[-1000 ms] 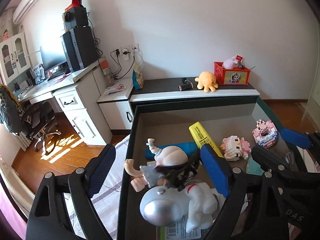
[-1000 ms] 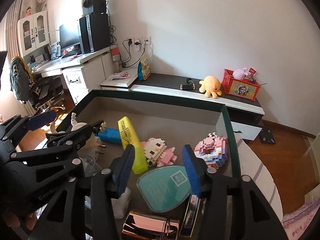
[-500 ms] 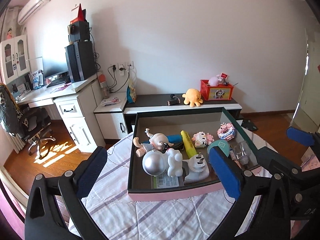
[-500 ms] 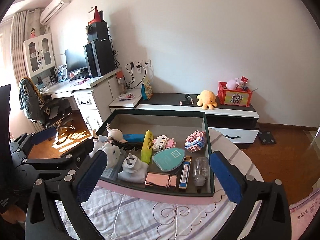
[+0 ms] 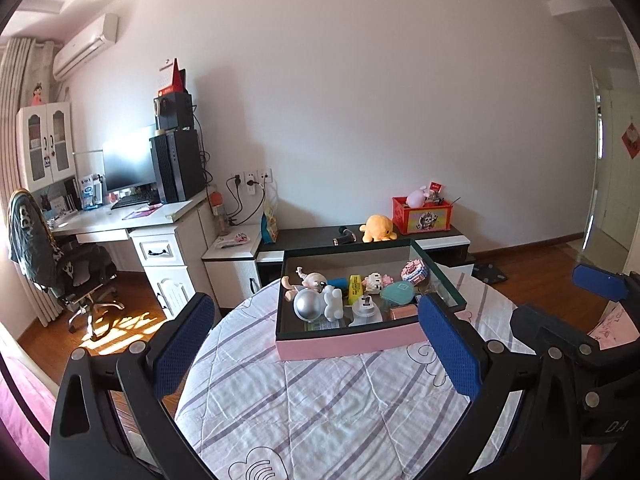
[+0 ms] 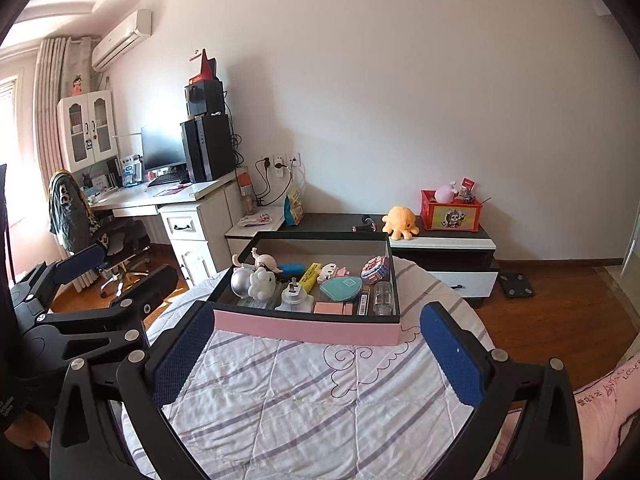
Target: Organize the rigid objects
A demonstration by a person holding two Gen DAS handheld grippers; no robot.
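Looks finished: rigid toys and gadgets all packed inside pink-fronted, dark-rimmed cardboard box (image 6: 308, 330) at twelve o'clock on quilted table (nothing loose on cloth). Left gripper (image 5: 316, 344) and right gripper (image 6: 316, 354) gaping wide, empty, having just been opening.

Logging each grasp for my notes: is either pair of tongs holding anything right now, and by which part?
Nothing is held. The left tongs and right tongs both stand wide open over the quilt, short of the pink box of toys.
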